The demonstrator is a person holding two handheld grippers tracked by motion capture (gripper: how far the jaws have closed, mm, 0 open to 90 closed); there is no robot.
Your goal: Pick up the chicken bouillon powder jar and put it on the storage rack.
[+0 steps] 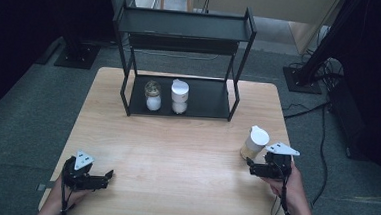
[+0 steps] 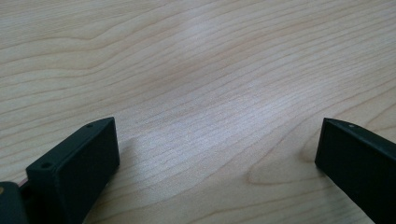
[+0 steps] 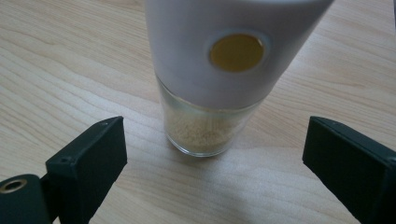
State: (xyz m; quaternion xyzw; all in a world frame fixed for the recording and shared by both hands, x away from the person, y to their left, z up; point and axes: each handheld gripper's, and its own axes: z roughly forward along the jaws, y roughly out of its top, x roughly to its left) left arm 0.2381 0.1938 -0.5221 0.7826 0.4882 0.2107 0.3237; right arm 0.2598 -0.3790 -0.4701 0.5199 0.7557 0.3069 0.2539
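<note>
Wooden worktop (image 1: 175, 156) bears the seasoning jar (image 1: 254, 142) upright just ahead of the right claw (image 3: 212, 158), jaws wide apart and empty — I'd centre the glass base between them, then close gently.

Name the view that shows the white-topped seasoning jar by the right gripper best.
The right gripper view: the jar stands close up between the open jaws, with its white top, round yellow spot and pale grains in the glass base plain. The high view shows it small and upright on the table beside the right gripper.
</note>
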